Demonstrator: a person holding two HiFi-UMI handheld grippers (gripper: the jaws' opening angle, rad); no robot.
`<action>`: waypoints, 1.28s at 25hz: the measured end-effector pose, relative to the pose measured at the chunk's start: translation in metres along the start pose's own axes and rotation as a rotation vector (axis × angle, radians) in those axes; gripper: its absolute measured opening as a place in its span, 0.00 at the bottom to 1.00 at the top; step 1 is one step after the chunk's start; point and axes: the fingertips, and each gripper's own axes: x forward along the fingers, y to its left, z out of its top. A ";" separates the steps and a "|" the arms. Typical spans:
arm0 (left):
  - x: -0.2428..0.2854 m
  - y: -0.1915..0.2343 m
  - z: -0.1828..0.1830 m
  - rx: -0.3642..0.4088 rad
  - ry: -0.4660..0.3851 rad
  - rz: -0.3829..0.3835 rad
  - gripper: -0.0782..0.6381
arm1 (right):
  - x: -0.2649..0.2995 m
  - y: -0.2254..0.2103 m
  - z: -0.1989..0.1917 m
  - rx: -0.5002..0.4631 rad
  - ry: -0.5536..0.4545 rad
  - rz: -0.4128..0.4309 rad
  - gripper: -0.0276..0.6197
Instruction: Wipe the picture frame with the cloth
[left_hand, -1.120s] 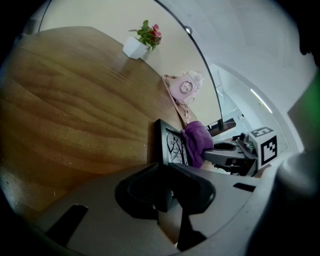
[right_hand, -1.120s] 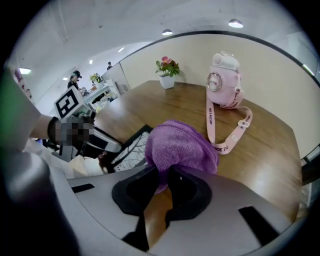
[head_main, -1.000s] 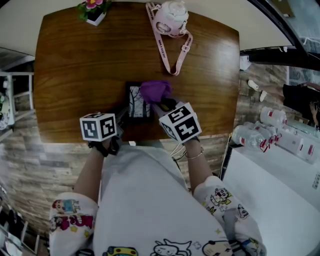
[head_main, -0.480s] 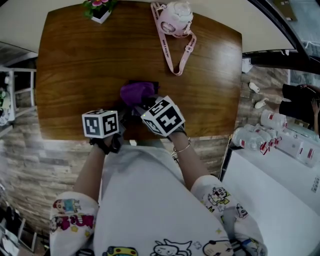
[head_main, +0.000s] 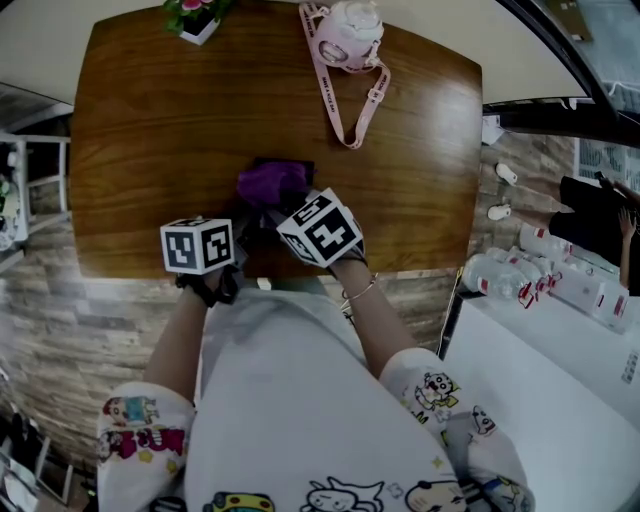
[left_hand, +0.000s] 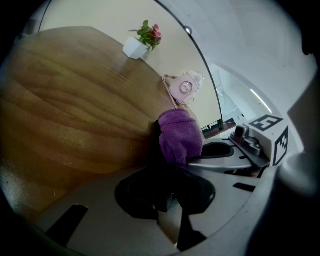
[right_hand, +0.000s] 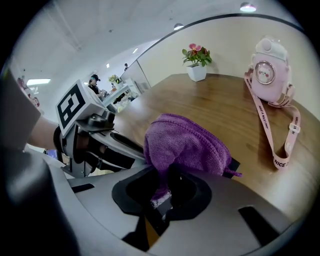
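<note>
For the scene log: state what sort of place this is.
Probably a shared indoor workroom or office, though that is uncertain. A wooden table bears a potted flower and a pink bottle; beside it a white counter holds plastic bottles; ceiling lights run over a large open room.

Found the picture frame (right_hand: 232, 164) on the table (head_main: 150, 150), near the middle of its front edge. Saw the cloth (head_main: 270, 182) on top of it. Saw the left gripper (head_main: 243, 222) and right gripper (head_main: 278, 208) side by side in front. Spotted the flower pot (head_main: 195, 20) at the far left corner, the bottle (head_main: 345, 35) further right, its strap (head_main: 345, 110) trailing toward the frame.
</note>
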 end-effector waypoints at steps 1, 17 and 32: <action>0.000 0.000 0.000 -0.001 -0.002 0.000 0.19 | -0.001 -0.001 -0.001 0.000 -0.001 -0.003 0.12; 0.000 0.000 0.001 -0.008 -0.008 0.005 0.19 | -0.028 -0.024 -0.032 0.022 0.006 -0.069 0.12; 0.001 0.000 0.001 -0.019 0.000 -0.007 0.19 | -0.057 -0.046 -0.058 0.091 0.010 -0.146 0.12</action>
